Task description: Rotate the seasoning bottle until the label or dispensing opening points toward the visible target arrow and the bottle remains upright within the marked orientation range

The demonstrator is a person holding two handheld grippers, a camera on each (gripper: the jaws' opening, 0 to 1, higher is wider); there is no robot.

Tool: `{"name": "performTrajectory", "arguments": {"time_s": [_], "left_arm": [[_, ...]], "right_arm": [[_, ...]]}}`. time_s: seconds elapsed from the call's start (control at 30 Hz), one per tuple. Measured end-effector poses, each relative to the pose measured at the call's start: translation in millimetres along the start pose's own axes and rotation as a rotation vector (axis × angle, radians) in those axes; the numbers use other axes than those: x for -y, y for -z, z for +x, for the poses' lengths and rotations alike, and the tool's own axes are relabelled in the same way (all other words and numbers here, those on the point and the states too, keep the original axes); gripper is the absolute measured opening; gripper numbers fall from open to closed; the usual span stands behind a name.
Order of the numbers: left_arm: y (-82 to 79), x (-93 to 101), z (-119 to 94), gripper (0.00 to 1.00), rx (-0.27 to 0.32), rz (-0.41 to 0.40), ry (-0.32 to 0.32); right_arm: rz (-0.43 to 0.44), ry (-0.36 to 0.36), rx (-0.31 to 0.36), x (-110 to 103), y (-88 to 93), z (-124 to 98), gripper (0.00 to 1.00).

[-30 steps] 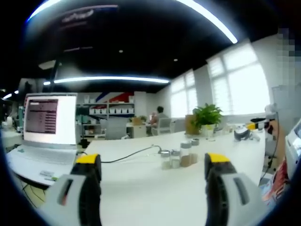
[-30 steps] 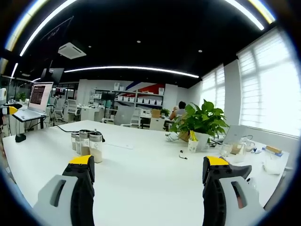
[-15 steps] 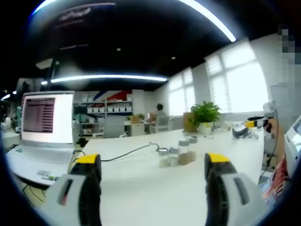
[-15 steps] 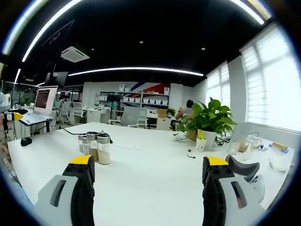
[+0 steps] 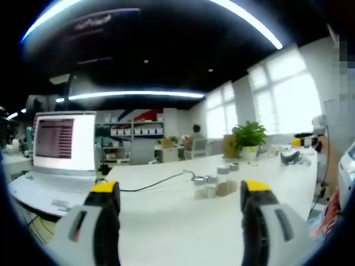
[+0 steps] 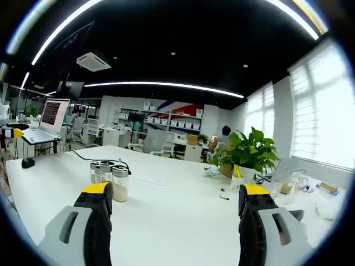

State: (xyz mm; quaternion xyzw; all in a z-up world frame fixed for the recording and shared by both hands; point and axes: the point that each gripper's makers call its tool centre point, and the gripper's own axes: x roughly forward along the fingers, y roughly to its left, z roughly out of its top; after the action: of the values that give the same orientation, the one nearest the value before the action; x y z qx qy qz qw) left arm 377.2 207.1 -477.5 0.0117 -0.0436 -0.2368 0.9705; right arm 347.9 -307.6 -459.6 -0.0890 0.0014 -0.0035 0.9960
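- Left gripper (image 5: 181, 194): my jaws stand wide apart, nothing between them, yellow tips at the bottom of the left gripper view.
- Right gripper (image 6: 176, 195): jaws also wide, nothing held, yellow tips low in the right gripper view.
- Seasoning bottles (image 5: 215, 183): a small cluster standing upright on the white table (image 5: 166, 221), just right of centre in the left gripper view, well apart from my jaws.
- In that cluster the tallest bottle (image 5: 222, 180) holds brown powder; the short jar (image 5: 198, 188) at the left end looks pale inside; the rest are too small to tell.
- In the right gripper view the same cluster sits left of centre, just above my left jaw tip; the nearest bottle (image 6: 120, 183) has a grey cap and white powder in its lower half.
- I can't make out any label, opening or arrow mark.
- Open laptop (image 5: 55, 149) with a lit screen, left of the left gripper view; a dark cable (image 5: 152, 183) runs from it across the table toward the bottles.
- Potted green plant (image 6: 248, 157) on the table, right of centre in the right gripper view; small clutter beside it.
- Room: open office, dark ceiling with long light strips (image 6: 166, 86), shelves (image 6: 166, 119) at the back, bright blinded windows (image 6: 321, 111) at right.
- A seated person (image 6: 223, 134) far back near the plant.
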Motion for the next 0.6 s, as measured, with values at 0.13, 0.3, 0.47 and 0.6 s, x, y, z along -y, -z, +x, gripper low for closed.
{"name": "performTrajectory", "arguments": {"time_s": [0.13,0.3,0.47,0.6], "left_arm": [[2.5,1.6,0.8,0.95,-0.009,-0.008,0.01],[3.0,3.9,1.4,0.94,-0.012,-0.011,0.016],[2.7,4.2,1.6,0.94,-0.011,-0.012,0.02],[5.6,1.2,4.7,0.94,-0.02,-0.019,0.019]], "right_arm": [[-0.032,-0.063,0.033,-12.4,-13.6,13.3,0.99],[-0.033,-0.159,0.081,-29.7,-28.2,36.7,0.99],[0.039,-0.274,0.078,-51.8,-31.9,62.0,0.99],[0.082,-0.362,0.07,-64.8,-40.0,92.3,0.99]]}}
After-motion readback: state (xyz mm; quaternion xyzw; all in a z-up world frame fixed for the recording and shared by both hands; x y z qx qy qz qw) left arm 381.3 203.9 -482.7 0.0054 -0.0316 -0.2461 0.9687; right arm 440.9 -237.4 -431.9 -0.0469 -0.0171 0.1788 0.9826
